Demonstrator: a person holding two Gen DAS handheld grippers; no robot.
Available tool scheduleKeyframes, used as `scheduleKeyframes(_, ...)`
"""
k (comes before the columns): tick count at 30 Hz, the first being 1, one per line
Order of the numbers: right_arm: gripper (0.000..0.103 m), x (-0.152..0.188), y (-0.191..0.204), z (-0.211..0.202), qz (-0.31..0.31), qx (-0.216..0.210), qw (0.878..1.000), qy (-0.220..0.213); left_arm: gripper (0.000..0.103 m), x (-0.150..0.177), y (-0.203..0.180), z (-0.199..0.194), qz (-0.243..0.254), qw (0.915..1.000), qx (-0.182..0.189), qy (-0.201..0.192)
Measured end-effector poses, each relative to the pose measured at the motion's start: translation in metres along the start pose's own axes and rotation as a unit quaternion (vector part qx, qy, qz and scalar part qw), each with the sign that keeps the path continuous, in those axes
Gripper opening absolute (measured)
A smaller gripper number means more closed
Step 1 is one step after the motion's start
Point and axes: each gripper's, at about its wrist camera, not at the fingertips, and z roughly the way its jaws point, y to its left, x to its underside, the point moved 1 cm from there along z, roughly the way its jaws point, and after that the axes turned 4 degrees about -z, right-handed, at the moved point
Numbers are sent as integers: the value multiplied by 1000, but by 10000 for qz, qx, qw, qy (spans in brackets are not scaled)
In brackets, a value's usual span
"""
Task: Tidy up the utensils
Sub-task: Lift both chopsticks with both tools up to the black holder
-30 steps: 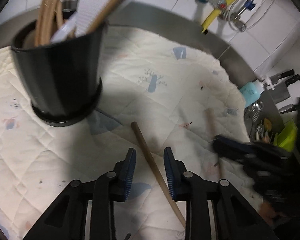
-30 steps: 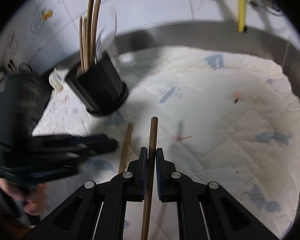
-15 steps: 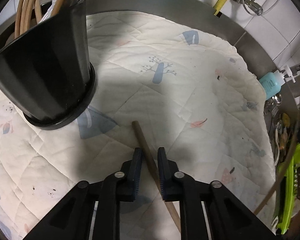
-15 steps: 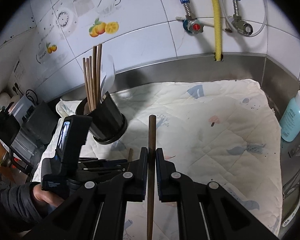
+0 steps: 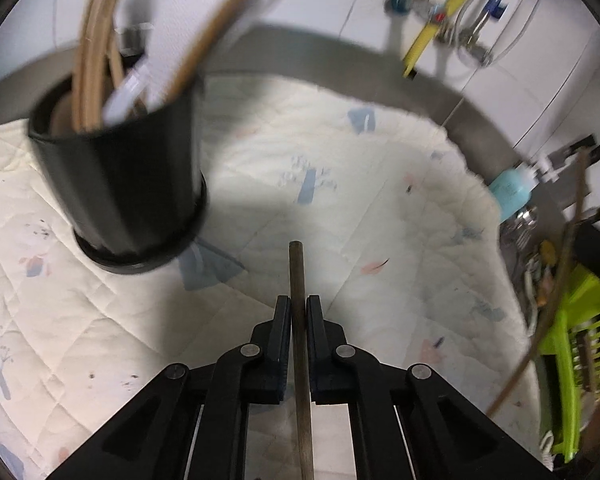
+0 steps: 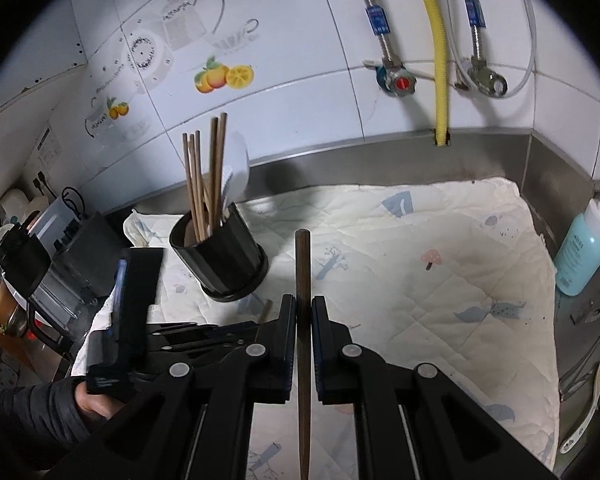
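Note:
My left gripper (image 5: 298, 300) has its jaws closing, and the pads press on a brown chopstick (image 5: 296, 268) that sticks out straight ahead, above the quilted mat (image 5: 380, 200). The black utensil holder (image 5: 128, 188) stands ahead to the left with several chopsticks and a white spoon in it. My right gripper (image 6: 303, 300) is shut on a darker chopstick (image 6: 302, 264), held higher over the mat (image 6: 420, 260). In the right wrist view the holder (image 6: 220, 256) is at centre left. The left gripper's body (image 6: 136, 288) and a hand (image 6: 92, 396) are below it.
A blue soap bottle (image 6: 584, 256) stands at the mat's right edge, with loose spoons (image 6: 596, 384) on the steel counter beside it. A green basket (image 5: 572, 340) sits at the far right. Pipes and a yellow hose (image 6: 440, 52) run down the tiled wall.
The left jaws closed on the chopstick that lay slanted on the mat; it now lines up with the fingers, off the mat. The right gripper rose with its chopstick.

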Motion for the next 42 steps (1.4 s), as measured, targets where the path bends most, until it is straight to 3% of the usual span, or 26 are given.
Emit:
scheduleKeyframes(7,10,-9,14,-8,-115,-28,9998,-148,7,-8,6,-69,-5,9971,225,-725)
scheduleKeyframes(13,10,-19,28,-13,-220,-60,9993,-292,6,-24,15,-131,-86,9898,274,-1396)
scheduleKeyframes(19,10,-29,35,-13,-219,-61,9989,-401,6,-54,21,-192,-47,9769,227,-2124)
scheduleKeyframes(29,10,-47,46,-11,-210,-142,9983,-515,6,-109,23,-257,158,9561,78,-2923)
scheduleKeyframes(33,10,-56,55,-14,-294,-190,9976,-604,6,-123,23,-268,303,9498,-138,-3110)
scheduleKeyframes(37,10,-66,66,-18,-429,-229,9963,-708,6,-127,29,-259,351,9496,-356,-3095)
scheduleKeyframes(42,9,-74,78,-21,-580,-248,9946,-824,6,-124,48,-230,196,9588,-507,-2787)
